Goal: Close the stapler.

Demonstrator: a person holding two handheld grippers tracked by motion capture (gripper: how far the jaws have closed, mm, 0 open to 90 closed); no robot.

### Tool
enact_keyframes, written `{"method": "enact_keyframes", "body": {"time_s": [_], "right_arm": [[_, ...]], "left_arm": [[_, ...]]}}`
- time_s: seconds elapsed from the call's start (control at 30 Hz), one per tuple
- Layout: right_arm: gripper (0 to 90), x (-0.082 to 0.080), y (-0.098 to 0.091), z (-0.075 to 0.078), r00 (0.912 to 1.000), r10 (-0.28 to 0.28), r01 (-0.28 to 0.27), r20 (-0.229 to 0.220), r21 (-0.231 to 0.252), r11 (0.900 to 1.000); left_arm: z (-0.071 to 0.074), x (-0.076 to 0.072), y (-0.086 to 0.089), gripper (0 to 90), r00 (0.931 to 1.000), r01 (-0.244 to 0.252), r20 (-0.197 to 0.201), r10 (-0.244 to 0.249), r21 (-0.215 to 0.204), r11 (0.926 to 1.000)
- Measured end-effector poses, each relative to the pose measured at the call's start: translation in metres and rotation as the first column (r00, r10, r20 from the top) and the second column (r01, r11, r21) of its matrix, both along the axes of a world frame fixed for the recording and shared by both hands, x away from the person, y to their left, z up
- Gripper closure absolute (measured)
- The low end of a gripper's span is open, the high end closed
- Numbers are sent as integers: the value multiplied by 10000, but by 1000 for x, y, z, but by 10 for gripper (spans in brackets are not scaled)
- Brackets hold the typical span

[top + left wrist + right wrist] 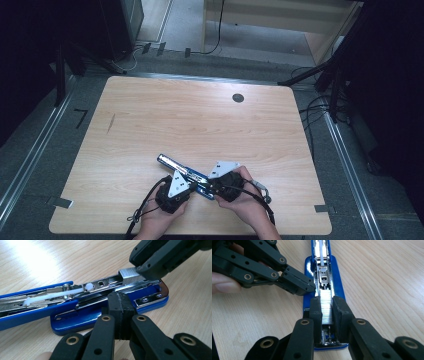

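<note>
High view: an opened blue stapler (pixel 186 174) lies near the front edge of the wooden surface (pixel 200 120), with the left gripper (pixel 192 186) and right gripper (pixel 209 188) meeting over its near end. Left gripper view: its own jaws are fully shut with nothing between them, tips pressed against the stapler's base (pixel 110 315), likely to keep it from sliding. Right gripper view: the jaws are narrowly open and clamp a strip of staples (pixel 326 307) directly over the metal channel (pixel 324 280), seemingly lining it up for loading
</note>
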State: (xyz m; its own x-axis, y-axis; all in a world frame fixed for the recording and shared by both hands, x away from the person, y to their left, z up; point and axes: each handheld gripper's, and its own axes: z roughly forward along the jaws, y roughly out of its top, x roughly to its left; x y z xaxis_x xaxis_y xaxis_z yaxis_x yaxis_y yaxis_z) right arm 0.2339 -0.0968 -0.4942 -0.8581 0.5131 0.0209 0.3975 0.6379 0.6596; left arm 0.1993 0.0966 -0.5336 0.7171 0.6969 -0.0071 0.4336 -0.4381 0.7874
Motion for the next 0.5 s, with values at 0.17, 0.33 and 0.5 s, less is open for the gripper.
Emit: {"method": "enact_keyframes", "body": {"time_s": [0.17, 0.33, 0.5], "right_arm": [[795, 0, 0, 0, 10000, -27, 27, 60, 1, 10000], [795, 1, -2, 1, 9999, -132, 132, 49, 25, 9999], [795, 2, -3, 1, 9999, -101, 101, 38, 25, 9999]], "left_arm": [[0, 0, 0, 900, 10000, -2, 3, 2, -1, 10000], [0, 0, 0, 900, 10000, -2, 0, 2, -9, 10000], [0, 0, 0, 900, 10000, -1, 1, 1, -11, 10000]]}}
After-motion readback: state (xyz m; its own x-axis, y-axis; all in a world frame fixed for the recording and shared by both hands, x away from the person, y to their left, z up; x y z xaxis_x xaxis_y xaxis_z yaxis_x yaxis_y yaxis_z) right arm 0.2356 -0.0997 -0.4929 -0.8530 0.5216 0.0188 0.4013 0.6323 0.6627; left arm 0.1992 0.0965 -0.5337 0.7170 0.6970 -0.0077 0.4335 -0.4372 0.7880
